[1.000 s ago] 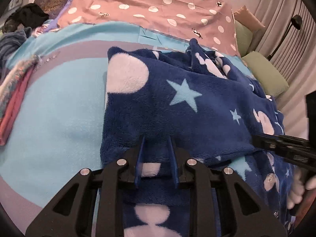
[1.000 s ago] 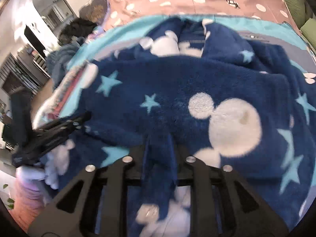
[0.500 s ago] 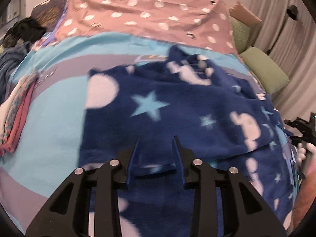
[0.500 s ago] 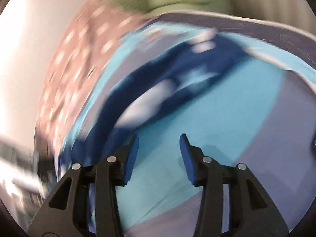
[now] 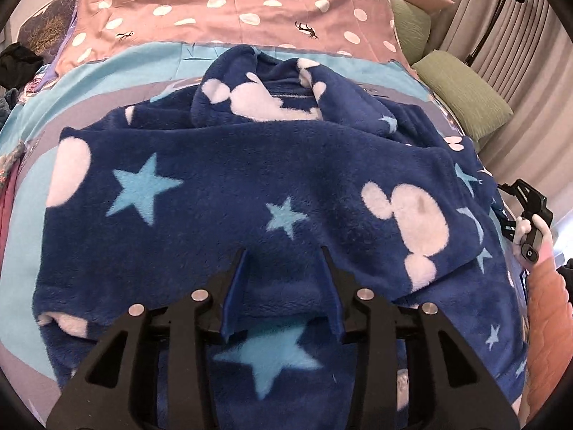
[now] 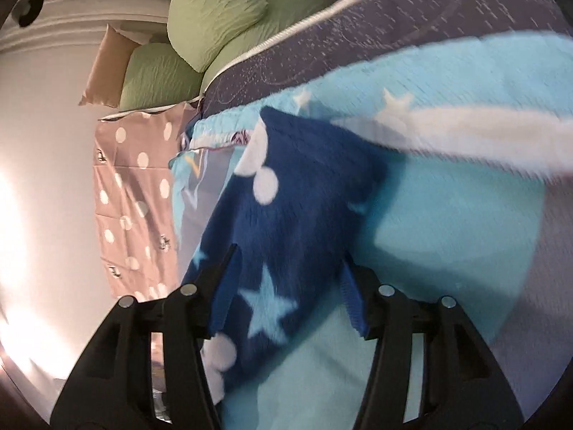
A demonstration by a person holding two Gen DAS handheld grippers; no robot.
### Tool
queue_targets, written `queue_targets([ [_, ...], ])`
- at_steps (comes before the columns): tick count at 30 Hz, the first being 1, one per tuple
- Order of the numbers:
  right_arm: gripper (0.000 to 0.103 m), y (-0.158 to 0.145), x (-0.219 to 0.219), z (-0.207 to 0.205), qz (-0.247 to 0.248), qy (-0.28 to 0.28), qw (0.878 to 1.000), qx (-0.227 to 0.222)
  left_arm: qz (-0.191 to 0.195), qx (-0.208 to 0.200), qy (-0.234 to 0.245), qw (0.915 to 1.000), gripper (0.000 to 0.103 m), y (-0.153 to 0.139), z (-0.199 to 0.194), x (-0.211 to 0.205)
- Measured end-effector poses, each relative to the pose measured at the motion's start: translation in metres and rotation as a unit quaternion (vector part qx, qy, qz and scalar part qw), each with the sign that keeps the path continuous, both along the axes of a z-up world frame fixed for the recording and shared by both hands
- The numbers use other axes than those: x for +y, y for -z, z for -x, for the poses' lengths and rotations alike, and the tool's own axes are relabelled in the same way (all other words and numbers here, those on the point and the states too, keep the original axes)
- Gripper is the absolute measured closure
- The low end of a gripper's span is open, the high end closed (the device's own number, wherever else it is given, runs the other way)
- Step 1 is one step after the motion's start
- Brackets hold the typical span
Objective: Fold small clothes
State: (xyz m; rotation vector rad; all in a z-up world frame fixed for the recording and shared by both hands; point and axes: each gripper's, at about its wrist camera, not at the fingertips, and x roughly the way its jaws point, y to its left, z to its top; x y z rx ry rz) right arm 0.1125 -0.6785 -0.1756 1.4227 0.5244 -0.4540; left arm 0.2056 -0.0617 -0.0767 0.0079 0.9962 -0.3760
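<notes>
Blue fleece garment [image 5: 250, 186] lies part-folded mid-frame; our left gripper [image 5: 284, 286] and right gripper [image 6: 290, 279] are opening, fleece between unpressed; more folds remain.

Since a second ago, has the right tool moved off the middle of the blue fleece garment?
Yes. The right tool swung to the fleece garment edge near the green pillows, jaws opening over a flap.
</notes>
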Motion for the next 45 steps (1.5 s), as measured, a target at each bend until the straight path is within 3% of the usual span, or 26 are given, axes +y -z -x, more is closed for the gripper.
queue_targets([
  [3,0.092,-0.001,-0.003,-0.010,0.030,0.000,0.999,0.039,-0.003,-0.001,0.001,1.0000,0.060,0.003,0.000,-0.002],
  [8,0.093,-0.022,-0.002,0.005,0.030,-0.010,0.999,-0.022,0.012,-0.002,0.003,0.9999,0.060,0.003,0.002,0.005],
  [13,0.093,-0.116,0.034,-0.007,0.091,-0.084,0.983,-0.132,0.040,-0.009,-0.003,0.9992,0.060,-0.005,0.007,0.012],
  [16,0.093,-0.185,0.094,-0.023,0.149,-0.164,0.956,-0.193,0.064,-0.021,-0.009,0.9977,0.060,-0.015,0.016,0.024],
  [19,0.089,-0.238,0.186,-0.037,0.197,-0.272,0.907,-0.253,0.088,-0.035,-0.022,0.9953,0.060,-0.024,0.024,0.041],
  [21,0.088,-0.251,0.249,-0.046,0.215,-0.342,0.873,-0.272,0.105,-0.044,-0.037,0.9928,0.059,-0.030,0.029,0.058],
  [23,0.088,-0.245,0.311,-0.058,0.219,-0.409,0.843,-0.271,0.121,-0.052,-0.055,0.9897,0.058,-0.036,0.032,0.080],
  [25,0.088,-0.217,0.380,-0.075,0.222,-0.486,0.812,-0.234,0.134,-0.055,-0.070,0.9870,0.056,-0.039,0.034,0.099],
  [27,0.088,-0.184,0.423,-0.086,0.225,-0.530,0.797,-0.184,0.147,-0.055,-0.081,0.9844,0.056,-0.040,0.036,0.114],
  [31,0.088,-0.130,0.458,-0.094,0.225,-0.572,0.781,-0.108,0.174,-0.045,-0.073,0.9810,0.055,-0.037,0.037,0.127],
  [35,0.088,-0.128,0.457,-0.087,0.240,-0.574,0.775,-0.108,0.218,-0.029,-0.050,0.9742,0.055,-0.037,0.032,0.119],
  [37,0.082,-0.129,0.461,-0.079,0.250,-0.580,0.768,-0.104,0.228,-0.019,-0.028,0.9731,0.050,-0.037,0.028,0.104],
  [41,0.074,-0.128,0.465,-0.063,0.284,-0.583,0.756,-0.091,0.203,-0.002,-0.016,0.9791,0.048,-0.030,0.021,0.084],
  [45,0.074,-0.122,0.457,-0.059,0.277,-0.575,0.765,-0.085,0.177,0.023,-0.027,0.9835,0.048,-0.014,0.000,0.078],
])
